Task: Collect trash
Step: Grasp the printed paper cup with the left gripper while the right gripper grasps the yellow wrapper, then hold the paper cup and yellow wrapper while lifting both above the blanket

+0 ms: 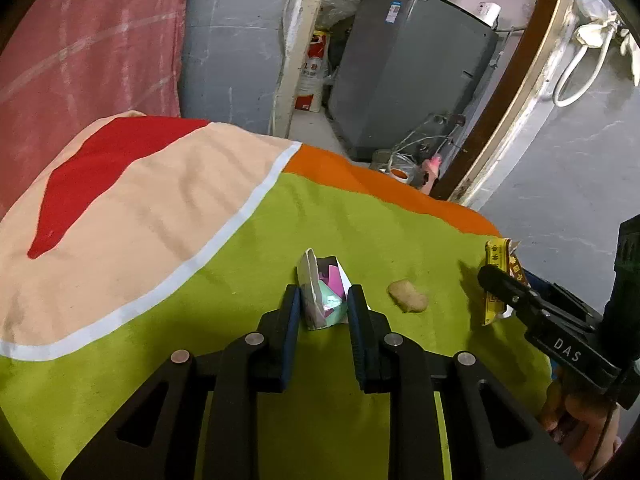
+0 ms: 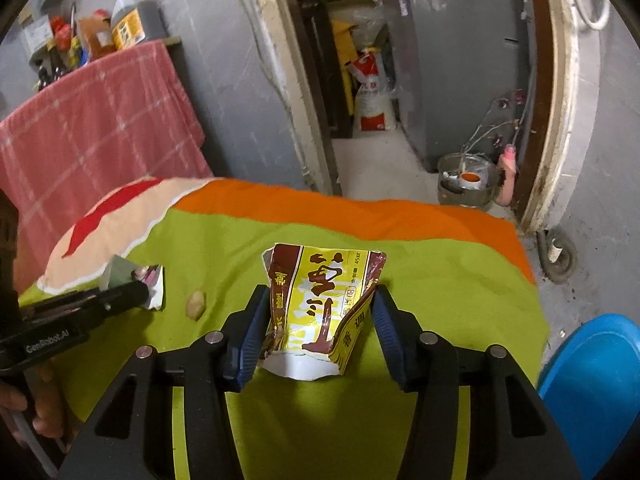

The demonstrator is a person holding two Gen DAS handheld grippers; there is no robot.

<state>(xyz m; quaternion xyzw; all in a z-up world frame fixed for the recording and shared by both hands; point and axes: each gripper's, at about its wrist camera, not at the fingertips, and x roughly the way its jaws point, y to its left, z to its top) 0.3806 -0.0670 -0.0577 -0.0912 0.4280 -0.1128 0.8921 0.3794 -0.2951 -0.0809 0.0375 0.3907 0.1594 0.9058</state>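
on the green cloth, our left gripper point(image 1: 324, 304) pinches the crumpled paper carton point(image 1: 322, 294), standing upright; near the right edge our right gripper point(image 2: 320, 320) clamps the upright yellow wrapper point(image 2: 320, 304).

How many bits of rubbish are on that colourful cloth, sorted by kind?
Paper carton: 1
Yellow wrapper: 1
Brownish lump: 1
Total: 3
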